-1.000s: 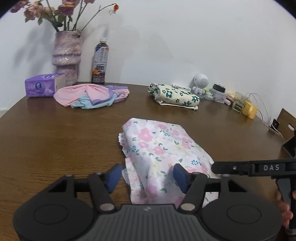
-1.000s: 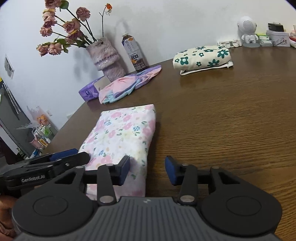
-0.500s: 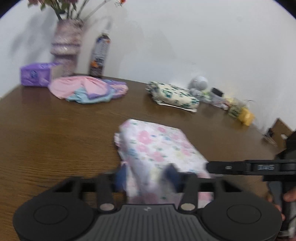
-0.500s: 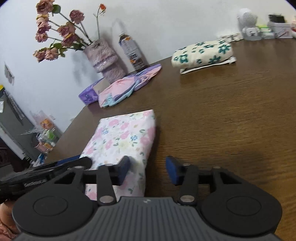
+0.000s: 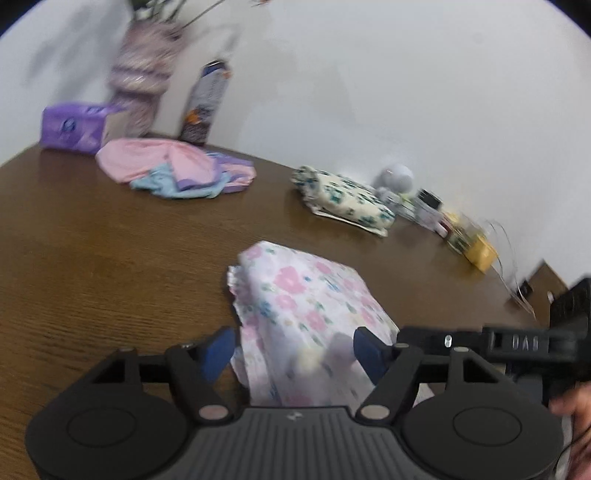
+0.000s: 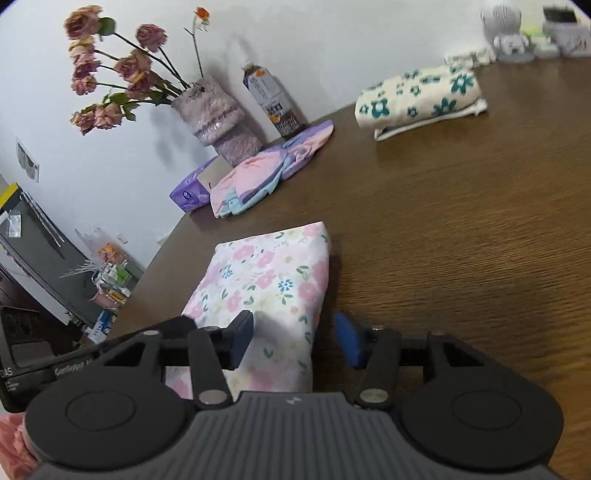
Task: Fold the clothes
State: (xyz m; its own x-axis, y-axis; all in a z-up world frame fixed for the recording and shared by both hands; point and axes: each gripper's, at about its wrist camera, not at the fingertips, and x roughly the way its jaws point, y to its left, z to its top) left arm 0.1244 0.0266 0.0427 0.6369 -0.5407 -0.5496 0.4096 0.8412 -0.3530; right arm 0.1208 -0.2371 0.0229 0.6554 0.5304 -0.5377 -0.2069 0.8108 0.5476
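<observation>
1. On a brown wooden table (image 6: pixel 461 229), a folded pink-floral garment (image 6: pixel 266 291) lies at the near edge. The left gripper (image 5: pixel 293 350) has its jaws spread wide, straddling the cloth's near end, blue pads apart from the fabric on either side.

2. The right gripper (image 6: pixel 293 341) also stands with its jaws spread. Its left pad sits over the garment's near corner; its right pad is over bare wood at 3 o'clock of the cloth.

3. Only the right wrist view shows the flowers (image 6: pixel 118 70) above the fuzzy lilac vase (image 6: pixel 218 122), sharply rendered. It also shows a dark cabinet (image 6: pixel 40 266) and floor clutter beyond the table's edge at 9 o'clock.

4. Only the left wrist view, which is motion-blurred, shows the yellow item (image 5: pixel 480 253) and the small jars at 2 o'clock. It also shows the right gripper's black body and a bit of the hand (image 5: pixel 570 410) holding it.

5. Both views share a white wall, a purple tissue box (image 5: pixel 72 127), a bottle (image 6: pixel 271 101), a pink-and-blue heap of clothes (image 5: pixel 173 171) and a folded cream garment with teal flowers (image 6: pixel 421 98). A white round figurine (image 6: pixel 504 26) sits at the far edge.
</observation>
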